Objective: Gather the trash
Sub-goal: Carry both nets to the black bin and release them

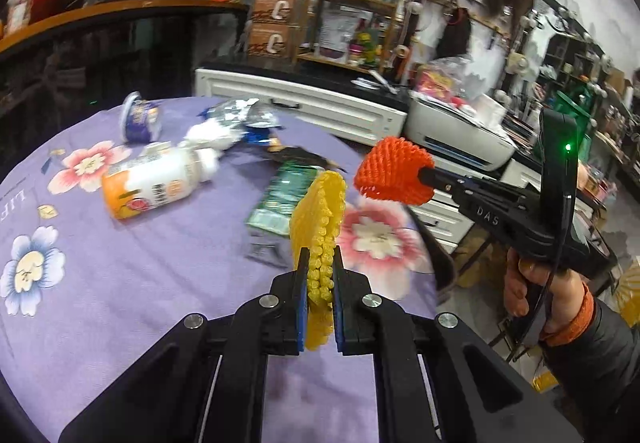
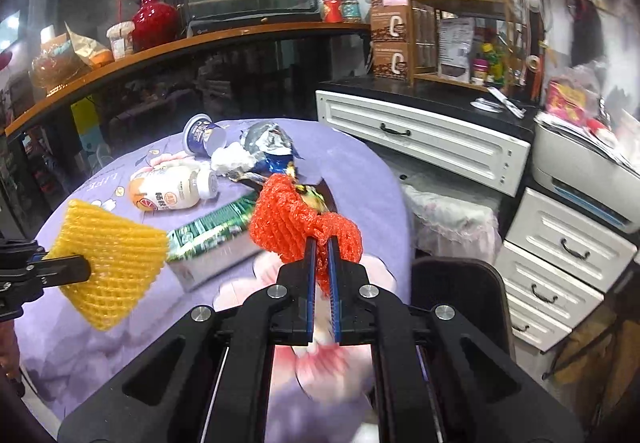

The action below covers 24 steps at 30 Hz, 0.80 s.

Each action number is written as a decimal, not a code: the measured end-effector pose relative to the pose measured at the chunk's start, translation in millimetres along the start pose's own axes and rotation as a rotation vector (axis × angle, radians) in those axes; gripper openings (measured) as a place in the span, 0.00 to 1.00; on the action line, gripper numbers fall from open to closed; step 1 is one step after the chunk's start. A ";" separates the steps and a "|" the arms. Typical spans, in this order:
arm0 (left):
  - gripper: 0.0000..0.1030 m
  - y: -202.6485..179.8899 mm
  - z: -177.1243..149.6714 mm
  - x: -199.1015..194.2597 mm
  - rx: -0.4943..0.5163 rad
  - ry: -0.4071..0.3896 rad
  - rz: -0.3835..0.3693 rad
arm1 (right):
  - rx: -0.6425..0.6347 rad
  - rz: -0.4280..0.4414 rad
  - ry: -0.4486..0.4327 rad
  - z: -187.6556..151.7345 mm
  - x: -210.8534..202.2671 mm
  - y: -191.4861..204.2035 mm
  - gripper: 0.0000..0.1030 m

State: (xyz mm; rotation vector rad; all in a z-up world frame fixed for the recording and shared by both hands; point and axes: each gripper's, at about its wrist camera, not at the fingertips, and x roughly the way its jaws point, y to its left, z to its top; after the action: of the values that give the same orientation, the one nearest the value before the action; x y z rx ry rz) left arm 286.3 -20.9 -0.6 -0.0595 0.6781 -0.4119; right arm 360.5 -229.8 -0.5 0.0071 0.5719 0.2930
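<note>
My left gripper (image 1: 320,263) is shut on a yellow foam fruit net (image 1: 320,219) and holds it above the purple flowered tablecloth (image 1: 120,283). It also shows at the left of the right wrist view (image 2: 110,259). My right gripper (image 2: 322,243) is shut on an orange foam fruit net (image 2: 296,223), held above the table's right side; this net shows in the left wrist view too (image 1: 394,171). On the table lie a white-and-orange drink bottle (image 1: 156,183), a green carton (image 1: 288,199), a yogurt cup (image 1: 140,117), crumpled tissue (image 1: 212,135) and a foil wrapper (image 1: 244,113).
A white drawer cabinet (image 2: 420,139) and a printer (image 2: 584,167) stand beyond the table at the right. A dark chair back (image 2: 460,283) is by the table's right edge. A wooden counter (image 2: 180,47) with a red vase runs behind.
</note>
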 end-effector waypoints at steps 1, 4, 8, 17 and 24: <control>0.10 -8.9 -0.2 1.9 0.010 0.002 -0.012 | 0.000 -0.007 -0.002 -3.0 -5.0 -2.4 0.06; 0.10 -33.3 -0.3 9.2 0.041 0.012 -0.048 | 0.013 -0.032 -0.011 -16.3 -24.3 -17.5 0.06; 0.10 -70.9 0.5 21.4 0.081 0.025 -0.109 | 0.050 -0.087 0.000 -35.6 -42.5 -46.4 0.06; 0.10 -134.7 -4.3 62.1 0.120 0.080 -0.211 | 0.206 -0.183 0.145 -89.4 -15.3 -124.7 0.06; 0.10 -157.9 -10.2 95.2 0.137 0.137 -0.212 | 0.311 -0.187 0.240 -125.8 42.6 -159.7 0.07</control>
State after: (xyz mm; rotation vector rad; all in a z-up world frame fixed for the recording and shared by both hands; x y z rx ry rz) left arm 291.4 -202.0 -36.0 0.0272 0.7794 -0.6701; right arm 370.7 -380.5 -143.0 0.2206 0.8463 0.0200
